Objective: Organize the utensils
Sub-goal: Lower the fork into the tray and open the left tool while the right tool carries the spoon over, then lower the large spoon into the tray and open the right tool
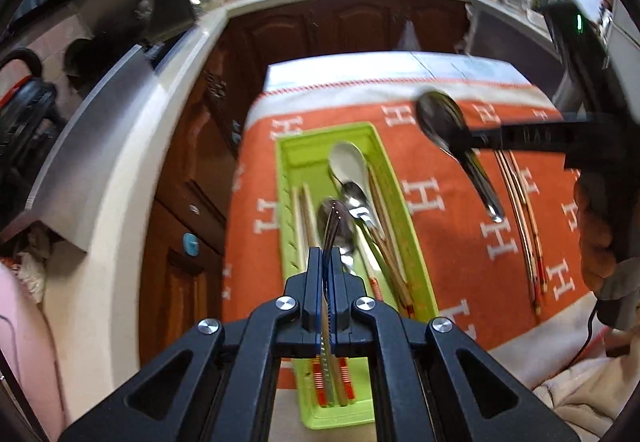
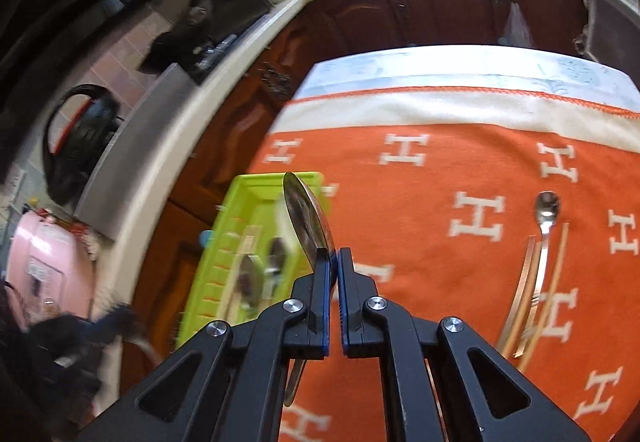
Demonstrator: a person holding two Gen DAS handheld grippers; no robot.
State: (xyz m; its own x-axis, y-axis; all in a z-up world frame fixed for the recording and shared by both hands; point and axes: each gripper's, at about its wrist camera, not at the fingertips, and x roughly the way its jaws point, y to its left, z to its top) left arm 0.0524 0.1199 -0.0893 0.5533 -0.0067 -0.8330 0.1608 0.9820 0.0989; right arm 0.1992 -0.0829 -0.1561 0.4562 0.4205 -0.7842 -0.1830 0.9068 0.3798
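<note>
The green tray already holds spoons and chopsticks. Over it, the left gripper pinches a spoon by the handle — likely to lay it lengthwise. Right of the tray, the right gripper clamps a big spoon above the orange cloth — more chopsticks wait there.

You have a table covered by an orange cloth with white H letters. On the cloth sits a green tray, near its left edge. Well to the right of the tray lie a small spoon and some chopsticks, touching the cloth.
</note>
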